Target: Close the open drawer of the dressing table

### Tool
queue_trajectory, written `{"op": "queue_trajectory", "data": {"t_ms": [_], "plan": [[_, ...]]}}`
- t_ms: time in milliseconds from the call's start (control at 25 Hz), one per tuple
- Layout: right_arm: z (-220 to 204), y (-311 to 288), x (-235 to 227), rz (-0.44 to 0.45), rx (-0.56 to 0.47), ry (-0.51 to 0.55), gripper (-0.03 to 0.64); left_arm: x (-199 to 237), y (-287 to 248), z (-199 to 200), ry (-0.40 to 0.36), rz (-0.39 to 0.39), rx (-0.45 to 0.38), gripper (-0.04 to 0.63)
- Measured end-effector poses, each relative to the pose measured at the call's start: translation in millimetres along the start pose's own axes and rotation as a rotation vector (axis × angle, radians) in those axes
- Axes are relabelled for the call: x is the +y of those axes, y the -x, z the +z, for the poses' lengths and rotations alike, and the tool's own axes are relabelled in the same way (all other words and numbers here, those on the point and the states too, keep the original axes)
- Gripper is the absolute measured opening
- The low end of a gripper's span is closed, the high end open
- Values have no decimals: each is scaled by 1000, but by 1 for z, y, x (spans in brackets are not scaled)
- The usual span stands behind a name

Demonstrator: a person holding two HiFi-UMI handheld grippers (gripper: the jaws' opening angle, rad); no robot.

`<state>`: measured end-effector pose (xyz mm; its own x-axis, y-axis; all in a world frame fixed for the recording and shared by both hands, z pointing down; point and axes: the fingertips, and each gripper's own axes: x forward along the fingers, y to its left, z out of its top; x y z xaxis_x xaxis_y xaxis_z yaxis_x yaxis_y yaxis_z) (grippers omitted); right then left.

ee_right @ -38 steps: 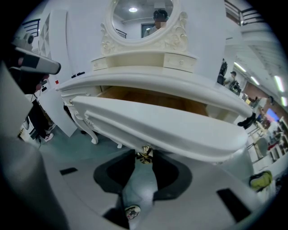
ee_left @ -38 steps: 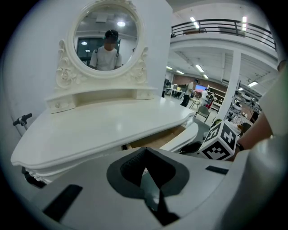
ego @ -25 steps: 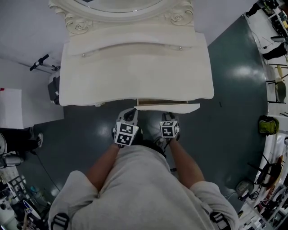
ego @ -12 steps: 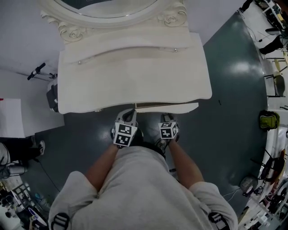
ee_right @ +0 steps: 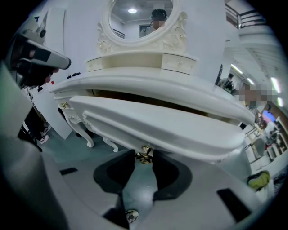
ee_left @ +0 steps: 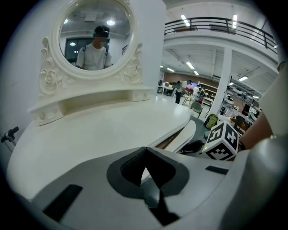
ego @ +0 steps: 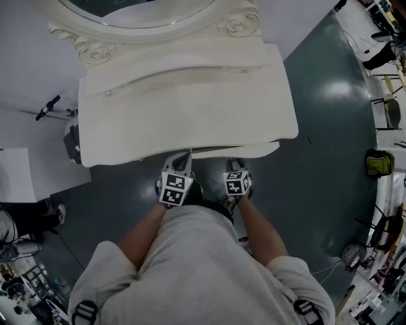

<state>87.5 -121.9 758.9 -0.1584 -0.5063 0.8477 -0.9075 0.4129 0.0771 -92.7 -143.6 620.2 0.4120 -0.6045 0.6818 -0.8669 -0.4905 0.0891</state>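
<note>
Dark green floor (ego: 330, 159) surrounds a cream dressing table (ego: 190, 108), seen from above with its oval mirror (ego: 146, 9) at the far side. Compared with a second earlier, the drawer (ego: 235, 151) stands out less from the dressing table's front edge. The brown strip of its open top has narrowed to a thin line, and only a slim band of the white drawer front still clears the edge. Both grippers sit at that front edge much as before.

Drawer contents: the remaining slit is too narrow to show what, if anything, lies inside.

Left gripper (ego: 181, 160): at the dressing table's front edge, beside the drawer's left end. In the left gripper view its tips (ee_left: 146, 149) meet, with nothing between them, above the bare tabletop.

Right gripper (ego: 237, 166): just in front of the drawer. In the right gripper view the drawer front (ee_right: 171, 130) runs under the dressing table's top, and the jaws (ee_right: 144, 159) pinch the brass knob (ee_right: 144, 155) on that front, one pad on each side.
</note>
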Motion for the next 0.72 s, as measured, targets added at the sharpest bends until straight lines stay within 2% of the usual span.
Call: {"op": "queue_trajectory", "data": {"t_ms": [720], "plan": [[12, -8, -5, -27, -4, -11, 133, 13, -6, 3, -12, -10, 6, 8]]}}
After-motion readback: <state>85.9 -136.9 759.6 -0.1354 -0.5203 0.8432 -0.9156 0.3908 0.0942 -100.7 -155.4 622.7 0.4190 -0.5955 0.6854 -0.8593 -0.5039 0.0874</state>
